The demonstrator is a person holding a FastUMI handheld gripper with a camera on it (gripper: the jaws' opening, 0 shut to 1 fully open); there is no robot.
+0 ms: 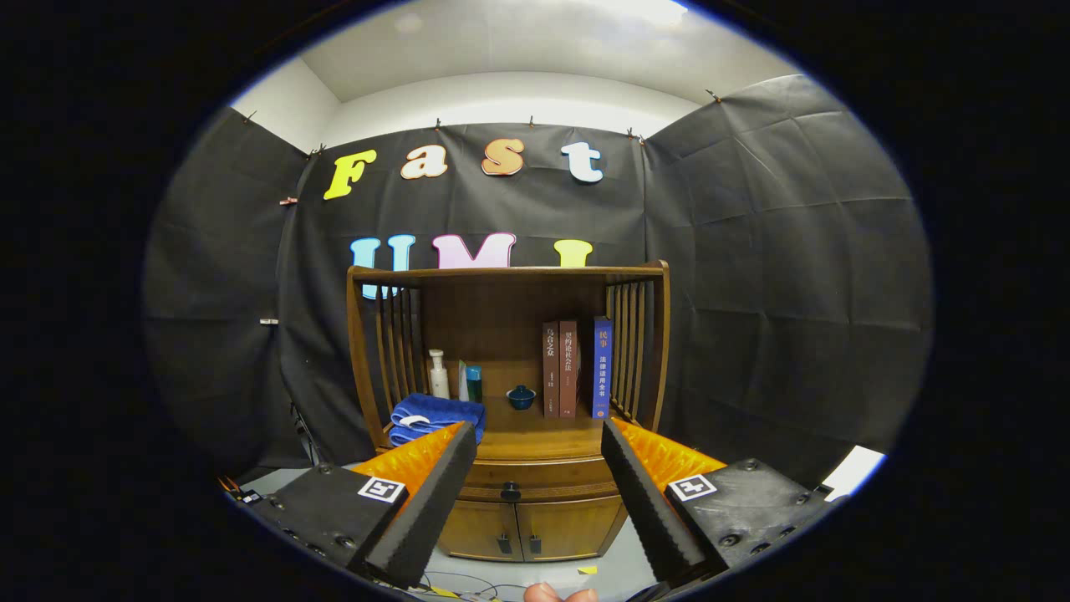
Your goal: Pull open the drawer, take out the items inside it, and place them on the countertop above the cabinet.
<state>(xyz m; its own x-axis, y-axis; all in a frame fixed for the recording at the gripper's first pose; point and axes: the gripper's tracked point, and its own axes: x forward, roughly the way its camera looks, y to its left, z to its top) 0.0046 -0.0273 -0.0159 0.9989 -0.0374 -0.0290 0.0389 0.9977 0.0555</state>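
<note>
A wooden cabinet [535, 518] stands ahead against the booth wall. Its drawer [535, 477] is closed, with a small dark knob [509, 487] at the front. My gripper [539, 443] is open, fingers spread wide, and hangs well back from the cabinet. The drawer and its knob show between the two fingers [435, 493]. The countertop [535, 426] lies above the drawer, under a railed shelf frame. Nothing is held. The inside of the drawer is hidden.
On the countertop lie a folded blue towel [436, 416], a white bottle [438, 374], a teal bottle [474, 383], a small blue bowl [521, 397] and three upright books [577, 368]. Two lower doors [520, 528] sit under the drawer. A person's fingertips [558, 594] show below.
</note>
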